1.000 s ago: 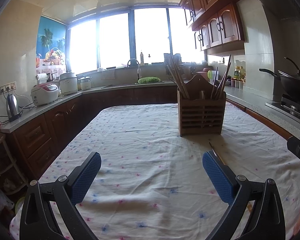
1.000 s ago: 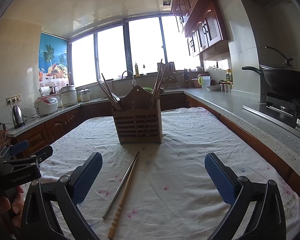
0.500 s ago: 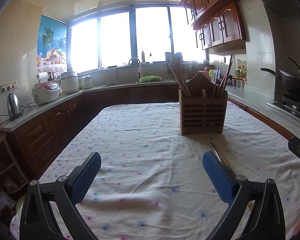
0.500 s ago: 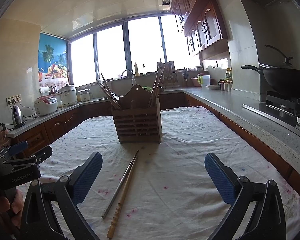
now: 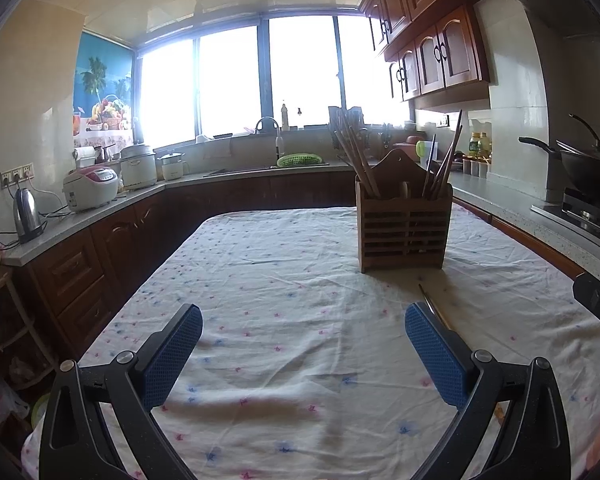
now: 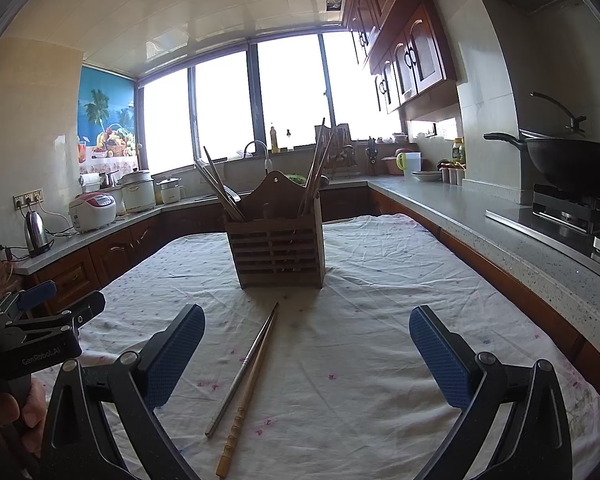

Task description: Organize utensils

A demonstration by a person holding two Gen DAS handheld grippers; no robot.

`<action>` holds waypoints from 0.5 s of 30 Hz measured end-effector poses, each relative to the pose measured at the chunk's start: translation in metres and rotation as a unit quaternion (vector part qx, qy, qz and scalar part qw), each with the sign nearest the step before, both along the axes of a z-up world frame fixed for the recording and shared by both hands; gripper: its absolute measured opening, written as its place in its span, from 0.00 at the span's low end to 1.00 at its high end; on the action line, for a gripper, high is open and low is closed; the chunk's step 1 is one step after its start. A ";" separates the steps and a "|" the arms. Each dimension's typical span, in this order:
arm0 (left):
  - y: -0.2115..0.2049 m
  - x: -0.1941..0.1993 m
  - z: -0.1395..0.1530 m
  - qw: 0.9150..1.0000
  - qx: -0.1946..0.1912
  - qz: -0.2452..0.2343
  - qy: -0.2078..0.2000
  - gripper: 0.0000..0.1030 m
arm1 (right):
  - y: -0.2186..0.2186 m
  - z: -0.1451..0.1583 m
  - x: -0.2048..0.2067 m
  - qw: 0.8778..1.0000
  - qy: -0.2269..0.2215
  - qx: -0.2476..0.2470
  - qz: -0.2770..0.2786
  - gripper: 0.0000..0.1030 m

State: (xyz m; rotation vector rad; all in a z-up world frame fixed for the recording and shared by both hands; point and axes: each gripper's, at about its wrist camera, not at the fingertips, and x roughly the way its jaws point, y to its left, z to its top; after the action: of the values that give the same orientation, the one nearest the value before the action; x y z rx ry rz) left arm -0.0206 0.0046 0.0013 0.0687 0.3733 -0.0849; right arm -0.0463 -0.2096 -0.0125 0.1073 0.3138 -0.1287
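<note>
On the cloth-covered tabletop (image 6: 380, 280), just near of the slatted wooden utensil holder (image 6: 278, 254), a thin metal chopstick (image 6: 242, 370) and a ridged wooden chopstick (image 6: 246, 398) are seen lying touching. Right tongs (image 6: 306, 360) and left tongs (image 5: 304, 356) are spread open, nothing held. Likely risks: both sticks pinched together, one rolled away, holder toppled on insertion.

Daylight floods in from the far window (image 5: 268, 80), blown out to white glare. Near cabinets (image 5: 72, 272) sit dim. Fisheye bending and dark vignetting mark the edges.
</note>
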 end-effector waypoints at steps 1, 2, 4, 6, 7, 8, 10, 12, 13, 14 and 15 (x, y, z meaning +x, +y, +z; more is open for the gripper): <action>-0.001 -0.001 -0.001 1.000 0.000 0.001 -0.001 0.99 | 0.000 0.000 0.000 1.000 0.000 0.000 0.000 1.00; -0.001 -0.001 -0.001 1.000 0.000 0.001 -0.001 0.99 | 0.000 0.000 0.000 1.000 -0.001 0.000 0.000 1.00; -0.002 -0.001 -0.001 1.000 0.001 0.000 -0.001 0.99 | 0.000 0.000 0.000 1.000 -0.001 0.000 0.000 1.00; -0.003 -0.002 0.000 1.000 0.001 -0.001 -0.001 0.99 | 0.001 0.000 0.000 1.000 -0.001 0.000 0.000 1.00; -0.004 -0.003 0.000 1.000 0.002 0.000 -0.001 0.99 | 0.001 0.000 0.000 1.000 -0.001 0.000 0.000 1.00; -0.004 -0.003 0.000 1.000 0.002 -0.001 -0.001 0.99 | 0.001 0.000 0.000 1.000 -0.001 0.001 0.000 1.00; -0.005 -0.004 0.001 1.000 0.002 -0.003 -0.001 0.99 | 0.001 0.000 0.000 1.000 -0.001 0.000 0.000 1.00; -0.006 -0.005 0.001 1.000 0.003 -0.003 -0.003 0.99 | 0.001 0.000 -0.001 1.000 -0.001 0.000 0.000 1.00; -0.006 -0.005 0.002 1.000 0.004 -0.003 -0.003 0.99 | 0.001 0.000 0.000 1.000 -0.001 0.000 0.001 1.00; -0.007 -0.006 0.002 1.000 0.004 -0.002 -0.004 0.99 | 0.001 0.000 0.000 1.000 0.000 0.001 0.001 1.00; -0.008 -0.006 0.002 1.000 0.005 -0.002 -0.005 0.99 | 0.002 0.001 0.000 1.000 0.000 0.001 0.002 1.00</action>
State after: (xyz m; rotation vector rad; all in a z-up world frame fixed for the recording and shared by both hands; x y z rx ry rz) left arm -0.0269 -0.0031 0.0031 0.0799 0.3633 -0.0857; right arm -0.0460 -0.2078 -0.0111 0.1084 0.3136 -0.1243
